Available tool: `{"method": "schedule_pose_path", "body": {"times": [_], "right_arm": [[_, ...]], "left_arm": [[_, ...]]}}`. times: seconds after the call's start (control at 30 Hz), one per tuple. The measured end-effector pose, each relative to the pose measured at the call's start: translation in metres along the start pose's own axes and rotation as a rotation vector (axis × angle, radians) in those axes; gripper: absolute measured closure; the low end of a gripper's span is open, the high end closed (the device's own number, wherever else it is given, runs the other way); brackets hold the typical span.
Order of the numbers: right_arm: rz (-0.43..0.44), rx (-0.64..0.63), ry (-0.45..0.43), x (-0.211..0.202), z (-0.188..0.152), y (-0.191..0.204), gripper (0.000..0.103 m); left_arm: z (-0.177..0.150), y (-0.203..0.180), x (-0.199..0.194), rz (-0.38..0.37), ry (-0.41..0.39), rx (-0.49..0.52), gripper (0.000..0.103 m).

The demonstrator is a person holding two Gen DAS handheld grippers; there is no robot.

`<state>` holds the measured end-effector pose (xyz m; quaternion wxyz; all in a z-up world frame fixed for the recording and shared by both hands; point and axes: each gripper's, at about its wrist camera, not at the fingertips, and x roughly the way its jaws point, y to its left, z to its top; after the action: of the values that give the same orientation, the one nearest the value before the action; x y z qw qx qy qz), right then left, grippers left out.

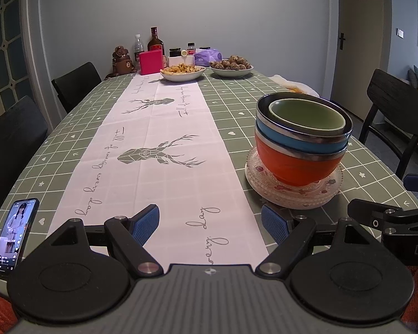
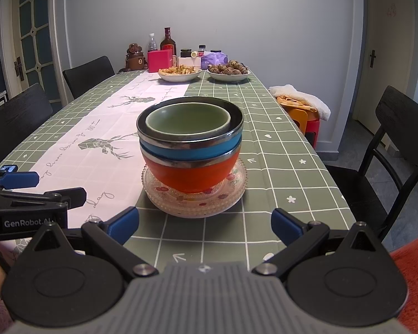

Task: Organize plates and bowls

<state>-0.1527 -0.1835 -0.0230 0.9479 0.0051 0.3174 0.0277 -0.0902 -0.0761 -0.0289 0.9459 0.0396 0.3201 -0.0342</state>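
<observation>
Orange bowl (image 2: 192, 176) is sitting nested under blue (image 2: 191, 150) and green bowls (image 2: 188, 119) on glass plates (image 2: 195, 200), stacked compactly, near the right gripper (image 2: 204, 224); both grippers, left gripper (image 1: 210, 226) too, are gaping wide, empty.

Can't count the glass plates (image 2: 195, 203) under the orange bowl (image 2: 192, 176), their rims blur together. Blue bowl (image 2: 191, 150) only shows a band, green bowl (image 2: 188, 121) mostly sunk inside. Labels on jars (image 2: 185, 53) far behind the bowls are unreadable
</observation>
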Motion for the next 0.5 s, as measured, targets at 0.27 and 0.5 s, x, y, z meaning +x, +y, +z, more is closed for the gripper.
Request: {"method": "schedule_pose_path", "body": {"times": [0.27, 0.5], "right_arm": [[0.001, -0.002, 0.000, 0.0002, -0.0001, 0.0002, 0.004], [0.002, -0.004, 0.001, 0.0010, -0.0007, 0.0008, 0.004]], "left_arm": [[0.0003, 0.0005, -0.0001, -0.004, 0.001, -0.004, 0.006], [0.0007, 0.0015, -0.0008, 0.001, -0.002, -0.013, 0.006]]}}
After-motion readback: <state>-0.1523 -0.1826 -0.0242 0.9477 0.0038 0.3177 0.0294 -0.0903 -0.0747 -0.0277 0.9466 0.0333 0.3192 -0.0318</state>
